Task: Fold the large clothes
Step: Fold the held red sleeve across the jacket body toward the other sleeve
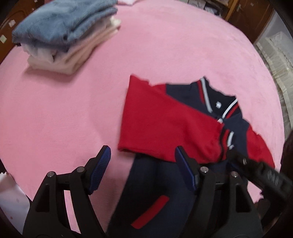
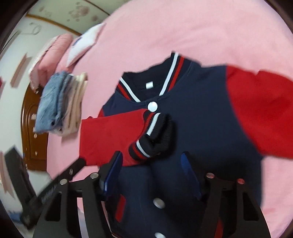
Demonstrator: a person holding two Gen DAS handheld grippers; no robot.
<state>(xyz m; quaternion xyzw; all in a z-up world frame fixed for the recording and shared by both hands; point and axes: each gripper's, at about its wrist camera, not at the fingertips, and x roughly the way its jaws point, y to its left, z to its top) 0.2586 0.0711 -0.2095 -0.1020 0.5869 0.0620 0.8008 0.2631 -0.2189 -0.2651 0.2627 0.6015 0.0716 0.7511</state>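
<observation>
A navy varsity jacket (image 2: 197,117) with red sleeves lies face up on the pink bed (image 2: 183,27). One red sleeve (image 2: 109,133) is folded across its chest, its striped cuff near the top white button. The other red sleeve (image 2: 260,109) lies out to the side. My right gripper (image 2: 152,172) is open and empty just above the jacket's front. My left gripper (image 1: 142,170) is open and empty over the jacket's (image 1: 161,183) left edge, near the folded sleeve (image 1: 164,119). The right gripper's black body (image 1: 263,172) shows at the right of the left wrist view.
A stack of folded clothes (image 1: 64,34), blue on top and cream below, sits on the bed's far left; it also shows in the right wrist view (image 2: 60,102). A white pillow (image 2: 84,42) and a pink quilt (image 2: 51,56) lie beyond it. Wooden furniture (image 1: 252,16) stands past the bed.
</observation>
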